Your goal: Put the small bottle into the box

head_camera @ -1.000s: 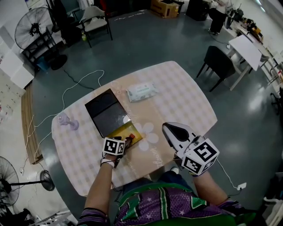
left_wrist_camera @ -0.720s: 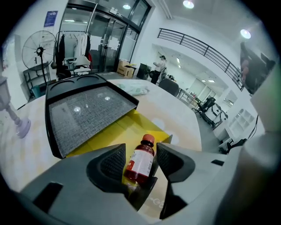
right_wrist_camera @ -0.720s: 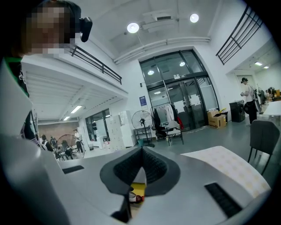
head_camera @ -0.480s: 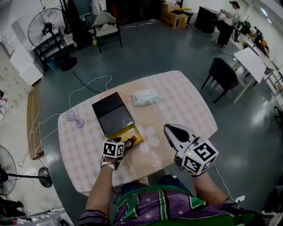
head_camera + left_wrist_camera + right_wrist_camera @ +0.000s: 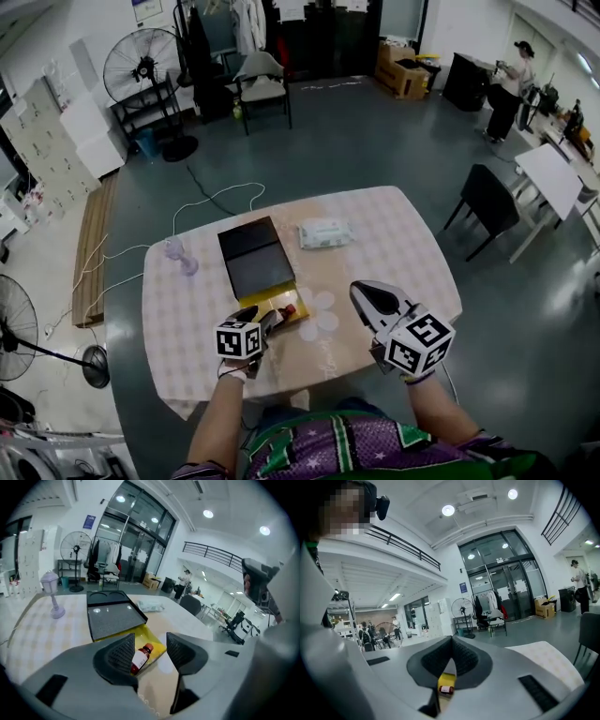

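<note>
The small brown bottle with a red cap and white label lies on its side in the yellow base of the box, whose black lid is folded open behind it. My left gripper hovers at the box's near edge. In the left gripper view the bottle shows in the gap by the left jaw of the open left gripper, apparently untouched. My right gripper is held above the table to the right, shut and empty. In its own view the right gripper frames the bottle far below.
A white pack of wipes lies beyond the box. A small lilac lamp stands at the table's left. The table's front edge is close to my body. Chairs, fans and floor cables surround the table.
The head view has tilted up, showing more of the room with the table smaller. Both grippers keep about the same place relative to the box and bottle.
</note>
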